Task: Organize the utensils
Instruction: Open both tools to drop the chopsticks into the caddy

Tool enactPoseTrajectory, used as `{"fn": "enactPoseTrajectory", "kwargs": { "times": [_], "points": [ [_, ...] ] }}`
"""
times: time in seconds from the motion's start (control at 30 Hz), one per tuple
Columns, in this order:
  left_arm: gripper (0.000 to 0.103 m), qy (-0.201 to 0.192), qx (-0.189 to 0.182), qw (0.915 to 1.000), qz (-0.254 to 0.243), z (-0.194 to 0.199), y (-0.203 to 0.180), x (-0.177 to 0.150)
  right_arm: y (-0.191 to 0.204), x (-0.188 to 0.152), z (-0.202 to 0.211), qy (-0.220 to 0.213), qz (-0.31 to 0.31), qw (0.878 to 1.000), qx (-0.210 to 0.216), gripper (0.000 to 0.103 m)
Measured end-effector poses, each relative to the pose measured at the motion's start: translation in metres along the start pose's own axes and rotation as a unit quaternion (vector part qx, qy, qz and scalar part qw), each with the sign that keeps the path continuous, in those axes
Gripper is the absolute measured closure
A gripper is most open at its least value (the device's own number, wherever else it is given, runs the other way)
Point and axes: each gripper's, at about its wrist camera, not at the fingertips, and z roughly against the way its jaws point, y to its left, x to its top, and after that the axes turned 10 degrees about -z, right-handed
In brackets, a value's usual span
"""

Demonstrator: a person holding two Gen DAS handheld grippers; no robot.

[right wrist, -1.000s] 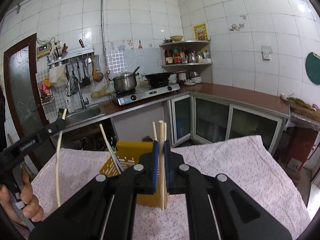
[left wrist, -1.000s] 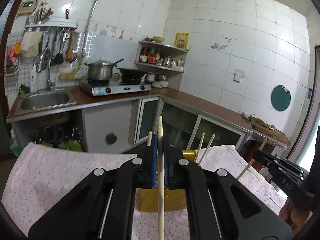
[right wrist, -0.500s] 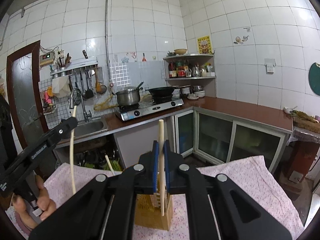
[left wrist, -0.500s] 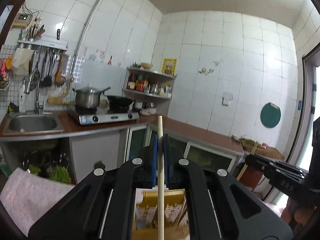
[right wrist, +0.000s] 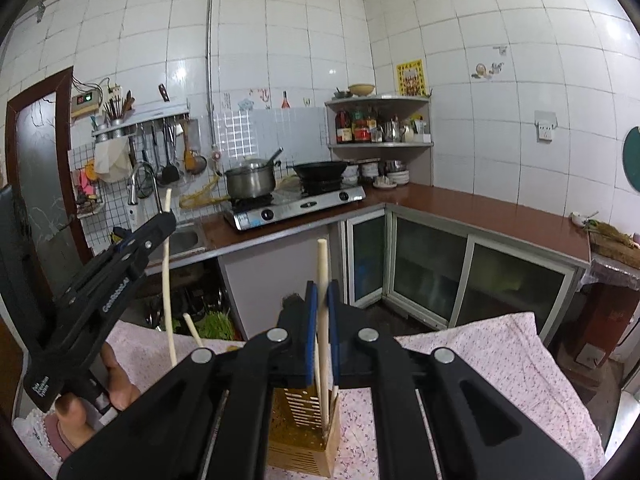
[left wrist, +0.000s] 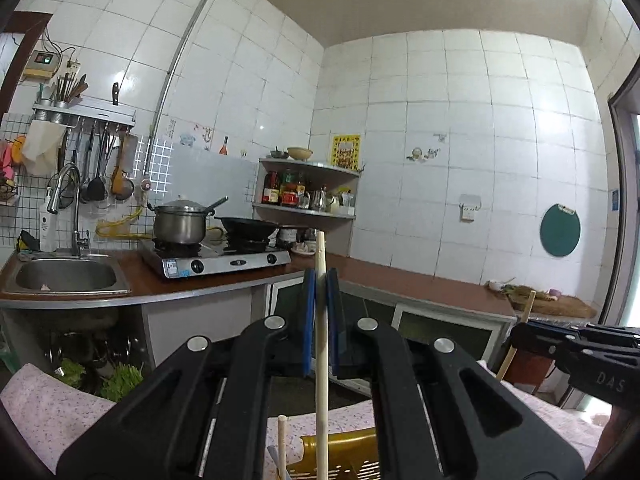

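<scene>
My left gripper (left wrist: 320,276) is shut on a pale wooden chopstick (left wrist: 321,360) that stands upright above a yellow slotted utensil holder (left wrist: 340,452). Another chopstick (left wrist: 282,440) sticks up beside the holder. In the right wrist view my right gripper (right wrist: 321,292) is shut on a second upright chopstick (right wrist: 322,264). Its lower end lies against the holder (right wrist: 300,420); I cannot tell whether it is inside. The left gripper (right wrist: 170,216) shows at the left with its chopstick (right wrist: 166,280); the right gripper (left wrist: 516,334) shows at the right.
The holder stands on a table under a pink floral cloth (right wrist: 500,352). A person's hand (right wrist: 116,384) grips the left tool. Behind are a brown counter (right wrist: 480,208) with a gas stove (right wrist: 296,204), a pot, a wok, a sink (left wrist: 64,276) and a corner shelf.
Both grippers moved back and slightly up, each still holding its chopstick. The holder dropped low in both views, and the left view tilted up toward the wall.
</scene>
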Motion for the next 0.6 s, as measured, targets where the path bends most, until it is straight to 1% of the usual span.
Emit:
{"fn": "enactPoseTrajectory", "kwargs": {
  "times": [0.13,0.3,0.47,0.6],
  "points": [
    [0.098,-0.014,0.007,0.9998,-0.01,-0.01,-0.004,-0.013,-0.004,-0.01,-0.014,0.009,0.003,1.0,-0.002,0.097],
    [0.098,-0.009,0.011,0.9998,-0.012,-0.024,-0.003,-0.022,-0.01,-0.018,-0.024,0.016,-0.002,1.0,0.0,0.097],
    [0.098,0.013,0.011,0.9997,-0.019,-0.033,-0.001,-0.035,-0.012,-0.025,-0.033,0.029,-0.005,1.0,0.001,0.097],
    [0.098,0.049,0.012,0.9986,-0.016,-0.034,0.004,-0.048,-0.011,-0.031,-0.037,0.046,-0.003,0.999,0.001,0.097]
  ]
}}
